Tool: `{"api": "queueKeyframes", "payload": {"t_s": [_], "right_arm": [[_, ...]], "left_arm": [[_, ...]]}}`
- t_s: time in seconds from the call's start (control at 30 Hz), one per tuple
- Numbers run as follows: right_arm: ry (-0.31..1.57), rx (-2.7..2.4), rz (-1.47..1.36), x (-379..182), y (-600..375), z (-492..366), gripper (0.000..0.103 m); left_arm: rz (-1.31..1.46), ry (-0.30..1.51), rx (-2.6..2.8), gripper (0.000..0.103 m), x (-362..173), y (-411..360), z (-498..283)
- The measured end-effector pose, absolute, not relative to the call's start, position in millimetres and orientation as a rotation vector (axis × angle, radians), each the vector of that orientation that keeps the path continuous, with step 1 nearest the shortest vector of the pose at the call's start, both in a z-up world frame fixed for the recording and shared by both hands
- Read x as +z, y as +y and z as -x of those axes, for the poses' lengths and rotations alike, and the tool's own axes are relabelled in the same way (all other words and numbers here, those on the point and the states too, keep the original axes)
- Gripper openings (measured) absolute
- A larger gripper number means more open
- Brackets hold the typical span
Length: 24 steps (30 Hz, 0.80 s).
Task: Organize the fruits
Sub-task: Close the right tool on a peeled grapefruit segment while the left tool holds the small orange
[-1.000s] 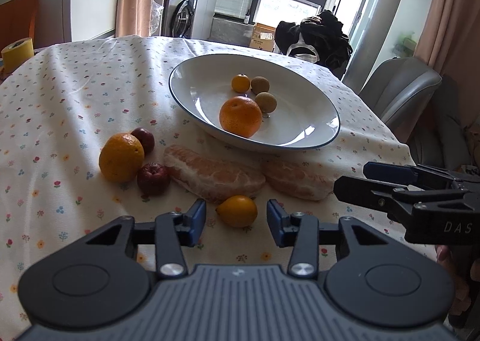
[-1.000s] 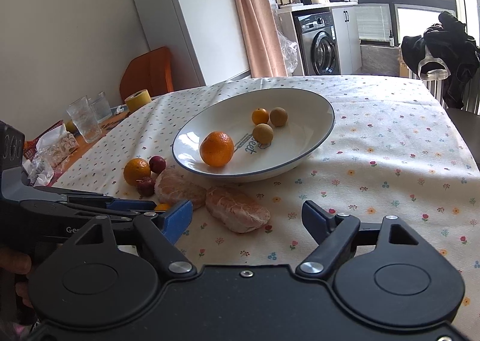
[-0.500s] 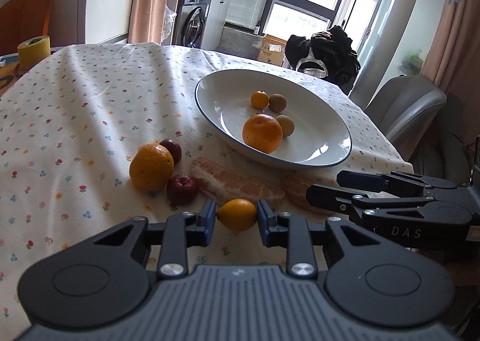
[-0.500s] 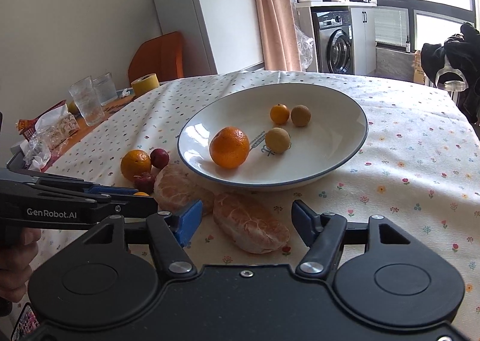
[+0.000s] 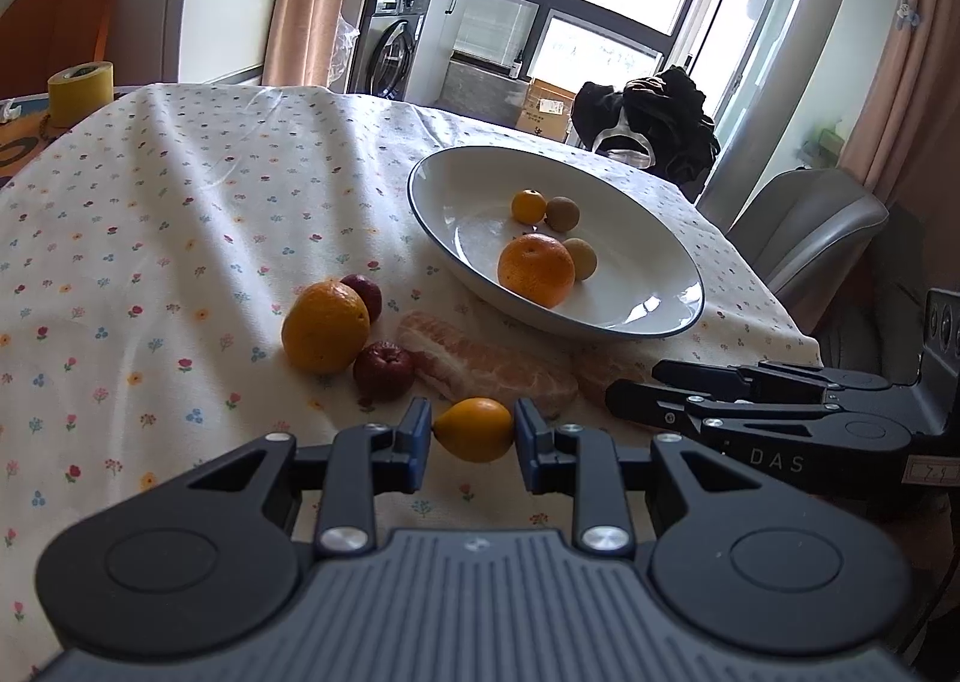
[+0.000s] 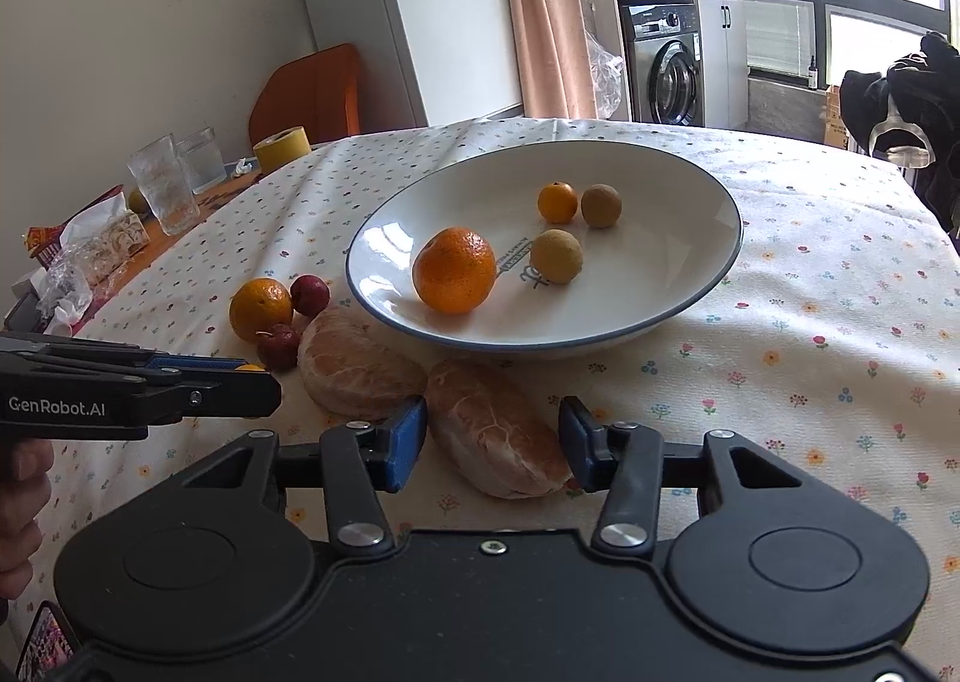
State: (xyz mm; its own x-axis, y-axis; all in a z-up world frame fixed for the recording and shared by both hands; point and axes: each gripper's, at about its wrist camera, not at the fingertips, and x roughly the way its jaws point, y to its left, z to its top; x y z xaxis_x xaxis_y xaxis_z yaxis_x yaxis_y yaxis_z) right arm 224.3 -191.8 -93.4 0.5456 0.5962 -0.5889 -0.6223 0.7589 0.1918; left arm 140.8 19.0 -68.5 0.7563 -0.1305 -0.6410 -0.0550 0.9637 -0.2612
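While its blue pads press both ends of a small yellow citrus (image 5: 474,429), the left gripper (image 5: 473,436) sits nearer the camera than the white bowl (image 5: 654,268). The right gripper (image 6: 493,439) gapes wide around a peeled citrus segment (image 6: 495,427), pads not touching it. Inside the bowl lie an orange (image 6: 454,269), a tiny orange fruit (image 6: 557,201) and two brownish round fruits (image 6: 556,255). Beside the bowl's near rim rest another peeled segment (image 6: 359,361), a second orange (image 6: 260,308) and two red fruits (image 6: 310,295). Bare tablecloth (image 6: 828,334) spreads right of the bowl.

Glossy ceramic-looking plate (image 6: 714,190); matt printed cloth tablecloth (image 6: 810,334); matt black plastic left gripper (image 5: 473,433), bright metal screws.
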Motion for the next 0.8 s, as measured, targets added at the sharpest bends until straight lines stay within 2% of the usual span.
{"api": "queueKeyframes", "payload": {"t_s": [0.13, 0.8], "right_arm": [[0.704, 0.746, 0.037, -92, -194, -217, 0.041], [0.658, 0.758, 0.082, -96, -184, -218, 0.042]], "left_arm": [[0.279, 0.713, -0.043, 0.028, -70, 20, -139], [0.287, 0.731, -0.034, 0.028, -81, 22, -145]]}}
